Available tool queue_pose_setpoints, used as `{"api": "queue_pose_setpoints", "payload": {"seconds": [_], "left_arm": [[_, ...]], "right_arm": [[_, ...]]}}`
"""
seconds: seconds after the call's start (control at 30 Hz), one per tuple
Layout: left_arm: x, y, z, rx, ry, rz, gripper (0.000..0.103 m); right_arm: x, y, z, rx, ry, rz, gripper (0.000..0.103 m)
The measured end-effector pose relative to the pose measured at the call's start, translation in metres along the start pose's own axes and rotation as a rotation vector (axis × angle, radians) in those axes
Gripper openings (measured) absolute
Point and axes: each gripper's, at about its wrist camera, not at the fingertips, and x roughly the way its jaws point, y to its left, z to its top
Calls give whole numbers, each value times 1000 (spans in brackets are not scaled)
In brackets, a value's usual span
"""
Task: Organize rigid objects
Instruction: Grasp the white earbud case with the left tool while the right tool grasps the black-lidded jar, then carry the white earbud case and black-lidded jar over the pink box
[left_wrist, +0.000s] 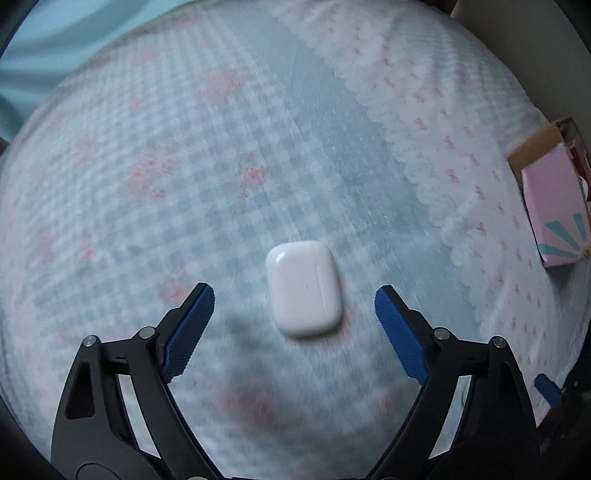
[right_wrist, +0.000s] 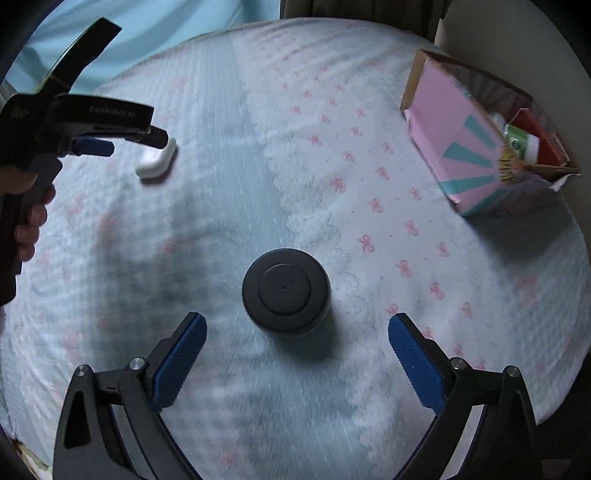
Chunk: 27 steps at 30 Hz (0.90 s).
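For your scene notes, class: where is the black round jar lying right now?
In the right wrist view the black round jar stands on the bedspread, just ahead of the open right gripper; the pink box sits far upper right.

A white earbud case, smooth, glossy and round-cornered, lay flat and closed on the bedspread, just below the centre of the left wrist view with its long side running from about 11 to 5 o'clock. A black round-lidded jar stood upright near the centre of the right wrist view, its lid bearing a raised inner disc. An open pink cardboard box with teal rays sat at about 2 o'clock from the jar, some packages inside.
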Motion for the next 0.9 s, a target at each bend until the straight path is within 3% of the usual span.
{"api": "queue_pose_setpoints", "payload": {"seconds": [0.1,0.27,0.37,0.5,0.9], "left_arm": [[19,-1,4,-4,41,-12,69],[26,-10,7,28,35,20,68],[26,-11,7,29,30,33,60],[22,-6,7,15,35,23,43],[8,-6,8,-26,30,-6,42]], "right_arm": [[15,0,3,13,31,7,88],[31,0,8,2,69,-1,88],[35,-1,12,-8,89,8,72],[38,-1,13,-7,120,30,54],[34,-1,16,-45,134,29,53]]}}
